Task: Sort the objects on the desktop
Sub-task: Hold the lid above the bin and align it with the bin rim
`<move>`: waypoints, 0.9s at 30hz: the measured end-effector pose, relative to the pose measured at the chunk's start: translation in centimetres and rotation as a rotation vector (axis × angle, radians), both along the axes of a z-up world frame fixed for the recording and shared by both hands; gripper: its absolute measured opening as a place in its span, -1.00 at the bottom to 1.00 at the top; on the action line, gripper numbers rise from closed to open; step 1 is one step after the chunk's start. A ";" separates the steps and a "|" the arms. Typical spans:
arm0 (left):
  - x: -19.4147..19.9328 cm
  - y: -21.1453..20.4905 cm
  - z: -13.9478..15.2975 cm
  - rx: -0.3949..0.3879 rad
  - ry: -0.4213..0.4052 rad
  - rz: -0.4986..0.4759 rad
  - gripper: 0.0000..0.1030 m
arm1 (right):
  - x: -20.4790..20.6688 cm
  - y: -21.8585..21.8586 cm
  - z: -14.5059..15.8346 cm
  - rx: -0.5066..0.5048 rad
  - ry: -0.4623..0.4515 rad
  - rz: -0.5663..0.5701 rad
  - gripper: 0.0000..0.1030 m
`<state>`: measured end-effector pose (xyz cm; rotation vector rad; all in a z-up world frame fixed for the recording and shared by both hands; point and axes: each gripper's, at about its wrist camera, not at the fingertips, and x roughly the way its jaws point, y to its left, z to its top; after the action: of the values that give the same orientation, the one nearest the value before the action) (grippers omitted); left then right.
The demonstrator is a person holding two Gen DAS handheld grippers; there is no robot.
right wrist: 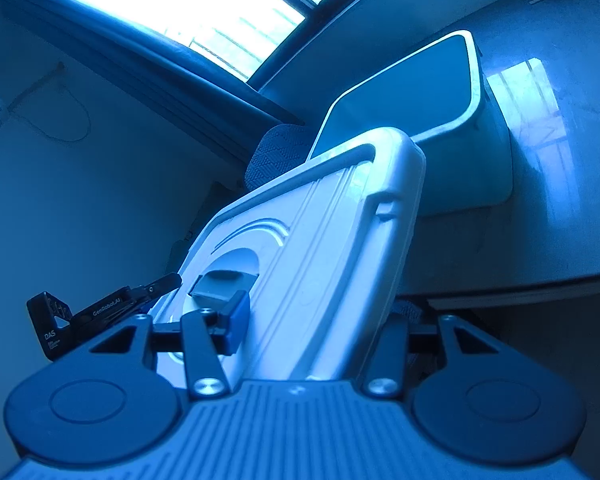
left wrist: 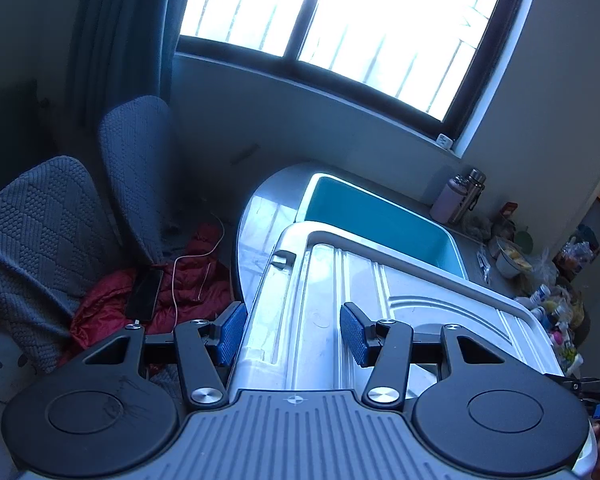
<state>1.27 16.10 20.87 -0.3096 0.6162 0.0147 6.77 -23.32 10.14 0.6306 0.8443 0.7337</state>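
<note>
A white ribbed plastic lid (left wrist: 340, 280) is held in the air between both grippers, over a teal storage bin (left wrist: 380, 224) with a white rim on the grey table. My left gripper (left wrist: 294, 334) has its blue pads astride the lid's left edge. In the right wrist view the lid (right wrist: 320, 240) runs between the fingers of my right gripper (right wrist: 316, 328), which grips its opposite edge; its right finger is hidden behind the lid. The bin (right wrist: 420, 92) stands beyond. The left gripper (right wrist: 100, 312) shows at the lid's far side.
Two grey chairs (left wrist: 132, 160) with a red jacket (left wrist: 112, 304) and a phone (left wrist: 144, 296) stand left of the table (left wrist: 260, 216). Bottles (left wrist: 460, 196), a bowl (left wrist: 512, 260) and several small items crowd the table's right end under the window.
</note>
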 end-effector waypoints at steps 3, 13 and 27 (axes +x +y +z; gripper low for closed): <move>2.1 0.2 0.1 0.001 0.001 -0.002 0.03 | 1.8 0.1 -0.2 0.005 0.006 -0.001 -0.05; 11.5 2.2 -0.1 -0.007 0.006 -0.050 0.03 | 8.5 1.2 -0.1 0.009 0.015 -0.053 -0.04; 20.7 2.7 0.9 0.001 -0.018 -0.137 0.03 | 14.3 2.0 1.0 0.003 -0.027 -0.137 -0.04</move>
<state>21.92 18.81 21.74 -0.2655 0.6183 -0.1188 21.11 -21.32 11.11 0.6725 0.7671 0.6182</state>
